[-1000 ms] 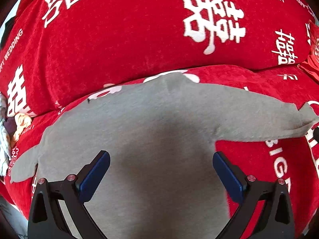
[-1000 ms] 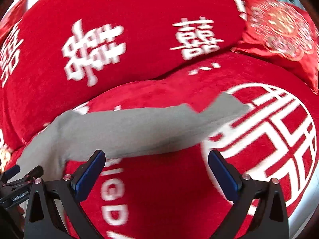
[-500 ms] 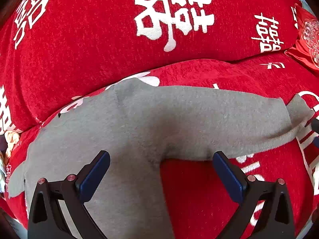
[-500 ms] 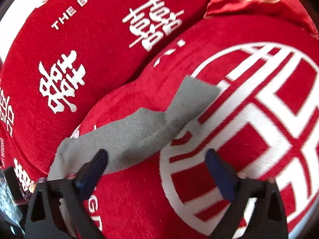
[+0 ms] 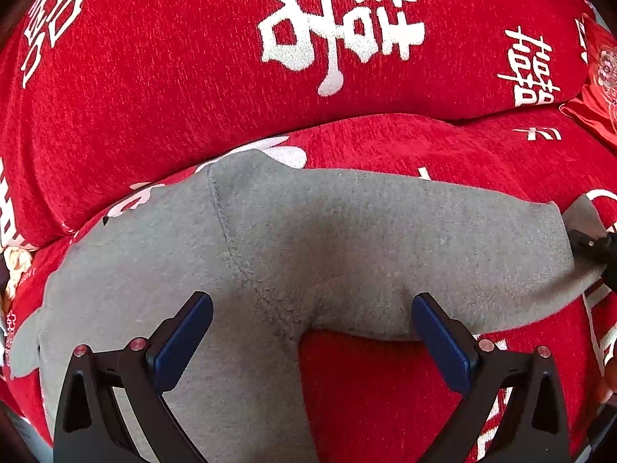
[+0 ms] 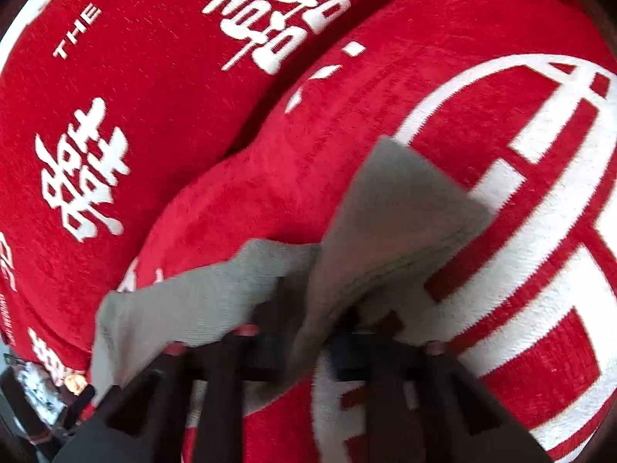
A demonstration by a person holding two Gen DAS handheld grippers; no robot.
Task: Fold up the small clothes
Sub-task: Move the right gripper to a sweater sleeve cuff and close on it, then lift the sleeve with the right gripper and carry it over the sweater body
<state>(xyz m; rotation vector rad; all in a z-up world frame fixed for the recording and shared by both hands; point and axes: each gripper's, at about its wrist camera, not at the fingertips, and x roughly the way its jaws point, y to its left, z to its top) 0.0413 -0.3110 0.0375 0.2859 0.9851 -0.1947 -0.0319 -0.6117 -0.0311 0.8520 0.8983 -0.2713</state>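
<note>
A small grey long-sleeved top (image 5: 270, 254) lies spread on a red sofa seat. Its right sleeve (image 5: 443, 239) stretches out to the right. My left gripper (image 5: 312, 332) is open and empty, hovering over the armpit where the sleeve joins the body. My right gripper (image 6: 308, 320) is shut on the sleeve's cuff (image 6: 393, 216); the cuff sticks up and forward from between the jaws. In the left wrist view the right gripper (image 5: 594, 249) shows at the far right edge, at the sleeve's end.
The red sofa backrest (image 5: 231, 58) with white characters rises right behind the top. A red satin cushion (image 5: 601, 77) sits at the far right. The seat (image 6: 540, 193) bears a large white circular pattern. Crumpled cloth (image 5: 15, 266) lies at the left edge.
My right gripper has moved down onto the sleeve cuff and closed on it. My left gripper has drifted right, from over the top's body to over the armpit.
</note>
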